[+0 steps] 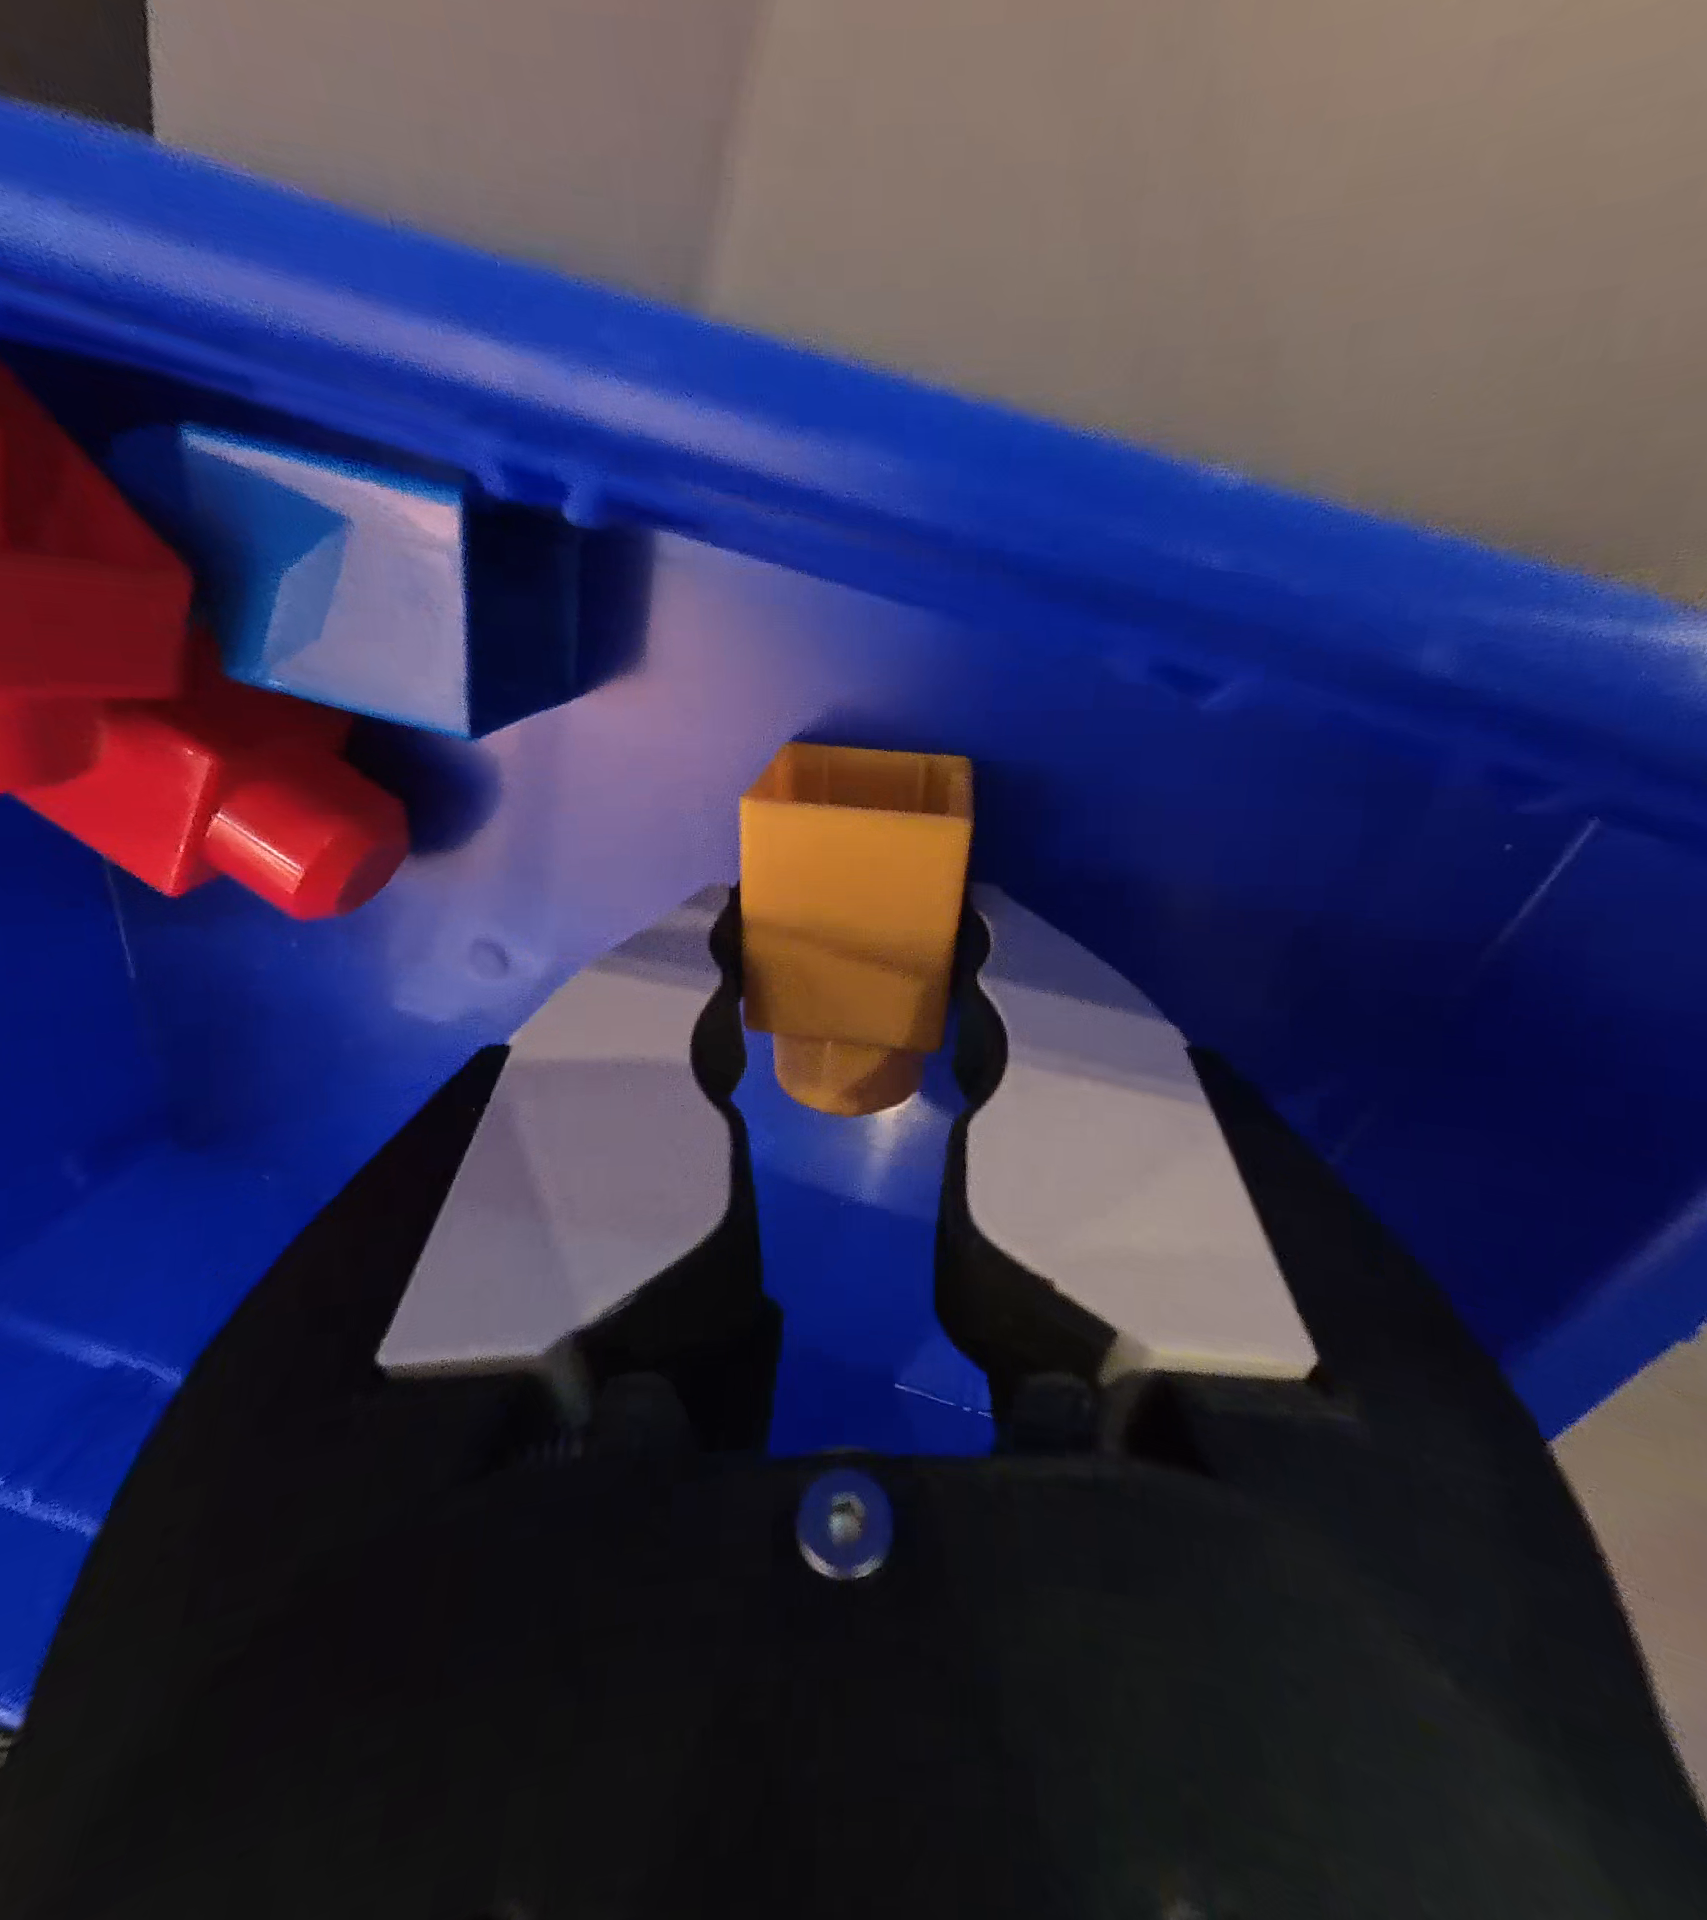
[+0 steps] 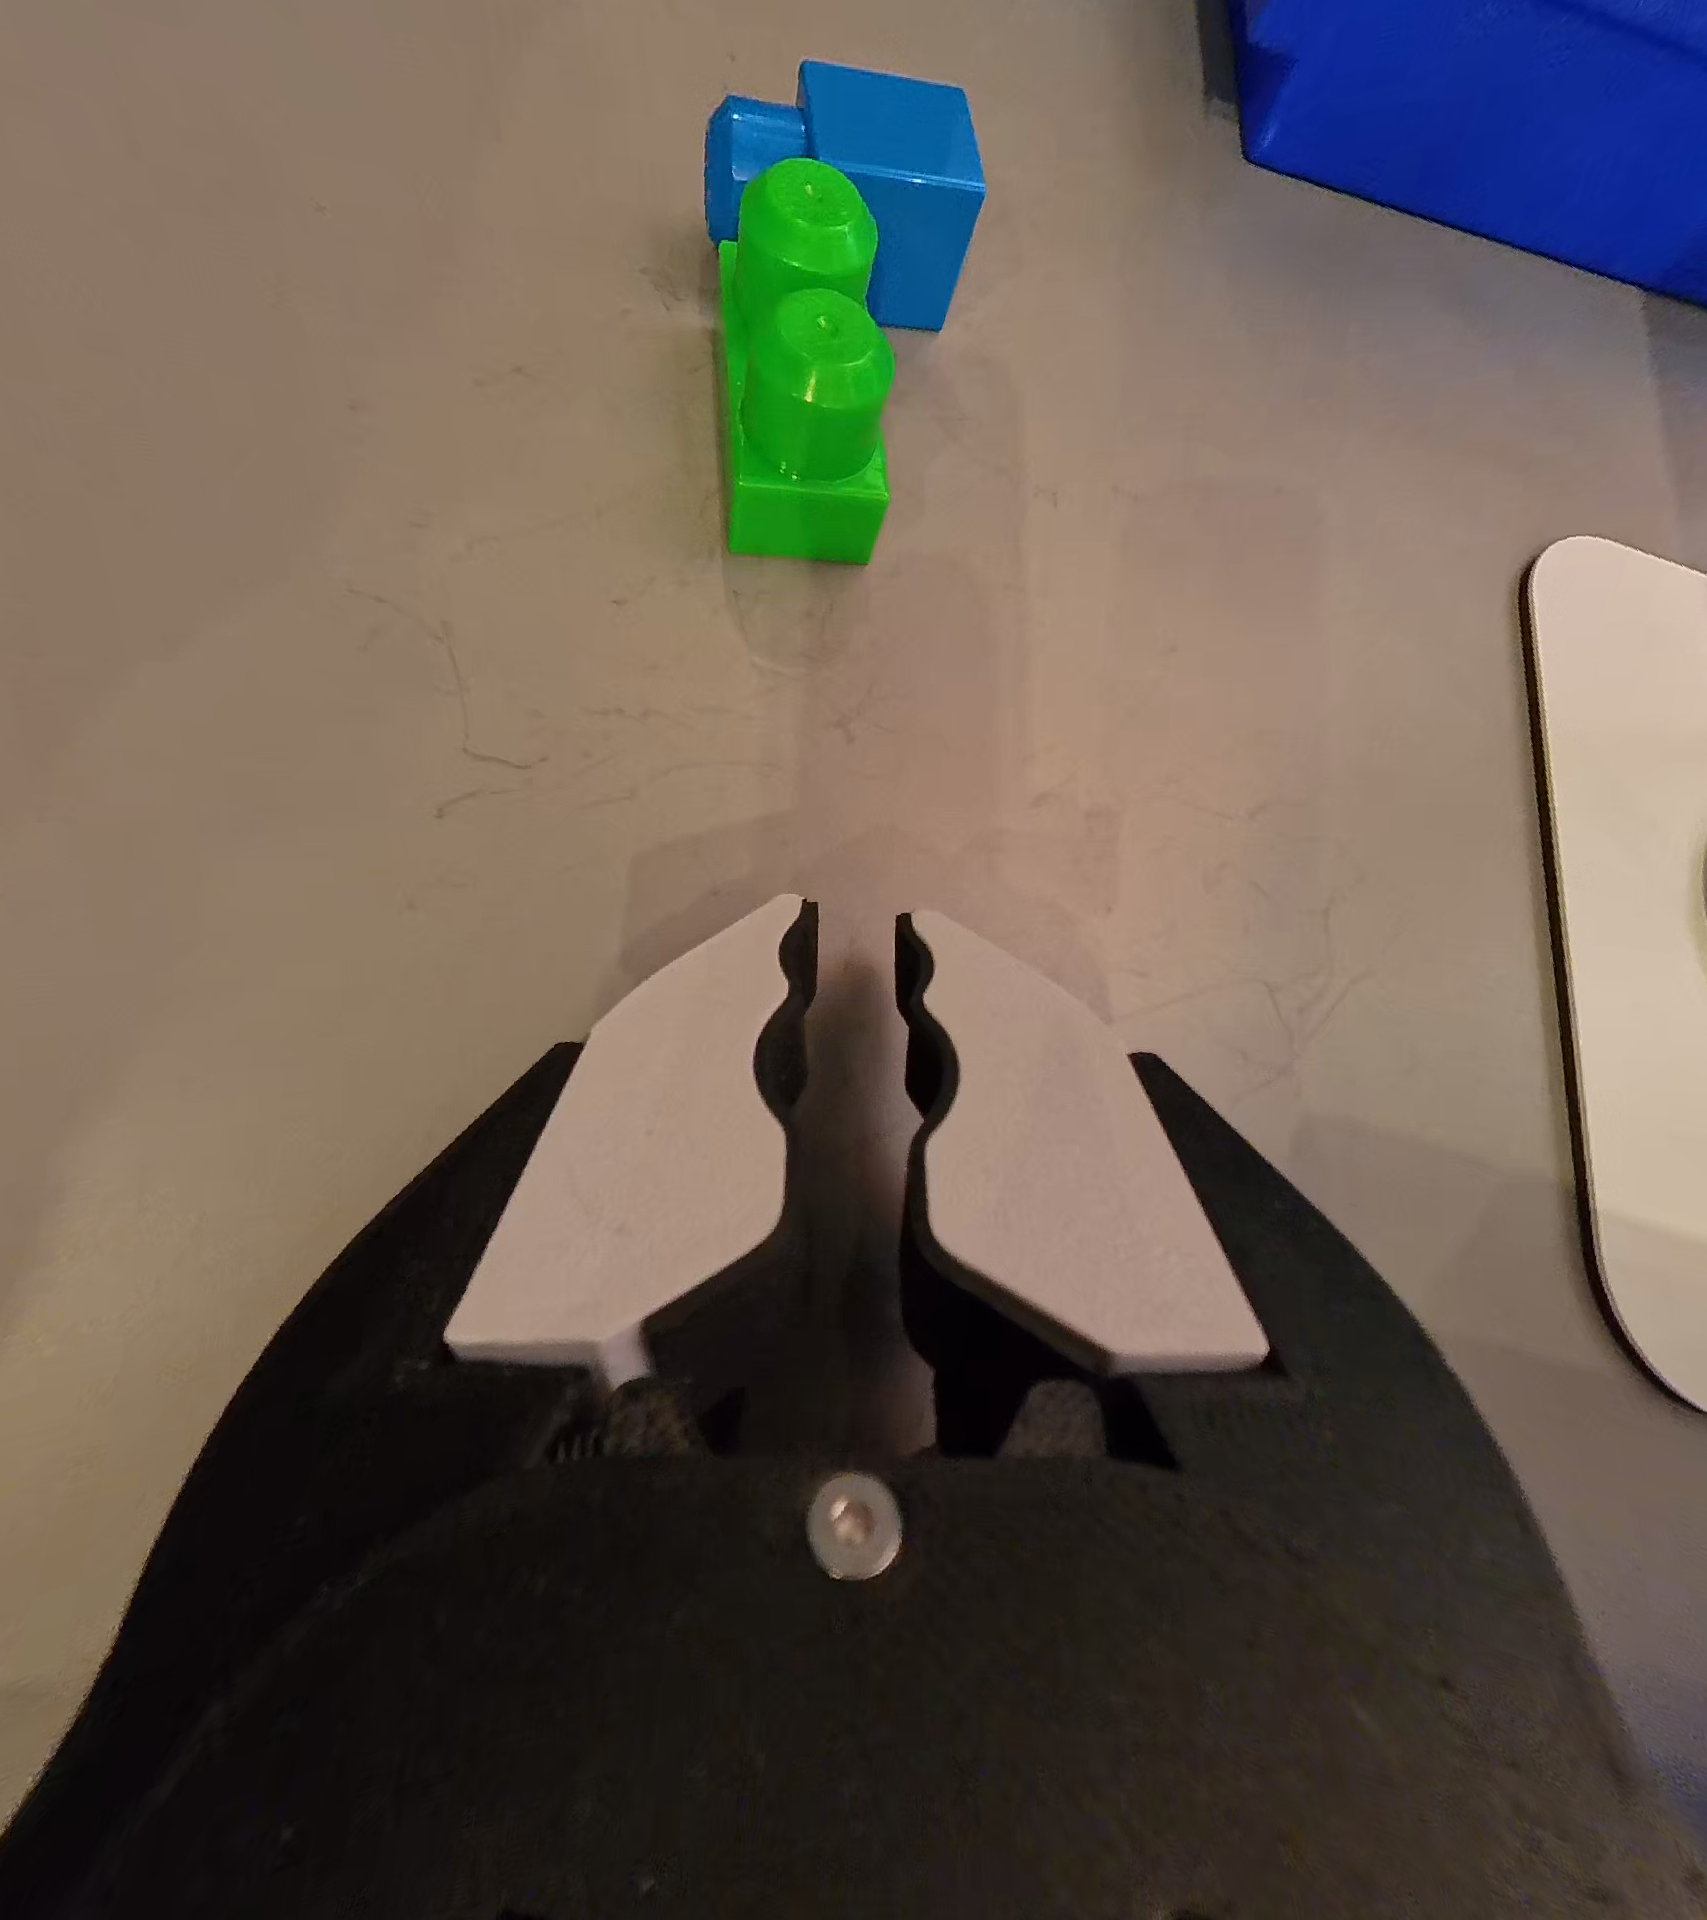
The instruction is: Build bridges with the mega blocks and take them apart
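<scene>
Orange block sits clamped between the left gripper pads inside the blue bin, right of red pieces. Right gripper, narrowly parted and bare, hovers over the table short of a green block.

Beige scuffed tabletop w/ faint scratches; plain pale wall behind; dim warm light.

An orange block, single-stud, is pinched at its sides between the left gripper's fingers, hollow end up and stud down, inside a blue bin. A red block and a blue block lie in the bin's far corner. On the desk, a green two-stud block stands upright, touching a blue block on its side.
</scene>
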A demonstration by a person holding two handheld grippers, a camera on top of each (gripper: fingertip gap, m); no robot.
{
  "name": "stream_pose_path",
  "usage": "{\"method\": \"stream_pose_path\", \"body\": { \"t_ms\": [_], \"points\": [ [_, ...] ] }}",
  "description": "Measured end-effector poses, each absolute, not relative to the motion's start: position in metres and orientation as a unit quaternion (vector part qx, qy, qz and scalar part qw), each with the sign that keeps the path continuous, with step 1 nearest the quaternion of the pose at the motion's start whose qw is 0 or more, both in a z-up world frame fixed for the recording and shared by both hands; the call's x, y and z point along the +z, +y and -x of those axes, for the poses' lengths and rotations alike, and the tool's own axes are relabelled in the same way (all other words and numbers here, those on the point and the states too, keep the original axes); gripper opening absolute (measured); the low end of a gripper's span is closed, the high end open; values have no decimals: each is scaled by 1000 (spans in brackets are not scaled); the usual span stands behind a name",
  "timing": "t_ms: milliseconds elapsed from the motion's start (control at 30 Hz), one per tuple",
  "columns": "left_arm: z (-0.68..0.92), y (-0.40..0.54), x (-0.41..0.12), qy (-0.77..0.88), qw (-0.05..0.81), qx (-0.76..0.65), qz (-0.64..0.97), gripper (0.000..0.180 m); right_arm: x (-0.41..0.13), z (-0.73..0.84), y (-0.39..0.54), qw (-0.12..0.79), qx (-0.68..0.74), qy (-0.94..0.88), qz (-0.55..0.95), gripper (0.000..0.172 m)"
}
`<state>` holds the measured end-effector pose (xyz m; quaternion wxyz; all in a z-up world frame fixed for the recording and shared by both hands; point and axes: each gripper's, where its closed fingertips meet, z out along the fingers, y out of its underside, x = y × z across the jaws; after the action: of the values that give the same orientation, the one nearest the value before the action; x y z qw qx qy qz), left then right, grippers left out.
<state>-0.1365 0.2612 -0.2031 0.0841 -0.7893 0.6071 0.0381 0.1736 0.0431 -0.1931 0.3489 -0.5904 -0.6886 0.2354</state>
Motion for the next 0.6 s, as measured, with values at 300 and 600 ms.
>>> {"method": "stream_pose_path", "body": {
  "t_ms": [300,600],
  "points": [
    [149,233,-138,565,142,86,808,37,-193,-174,42,347,237,-690,589,14],
    [67,103,-93,607,194,10,771,37,-194,-173,43,345,238,-689,591,14]
  ]
}}
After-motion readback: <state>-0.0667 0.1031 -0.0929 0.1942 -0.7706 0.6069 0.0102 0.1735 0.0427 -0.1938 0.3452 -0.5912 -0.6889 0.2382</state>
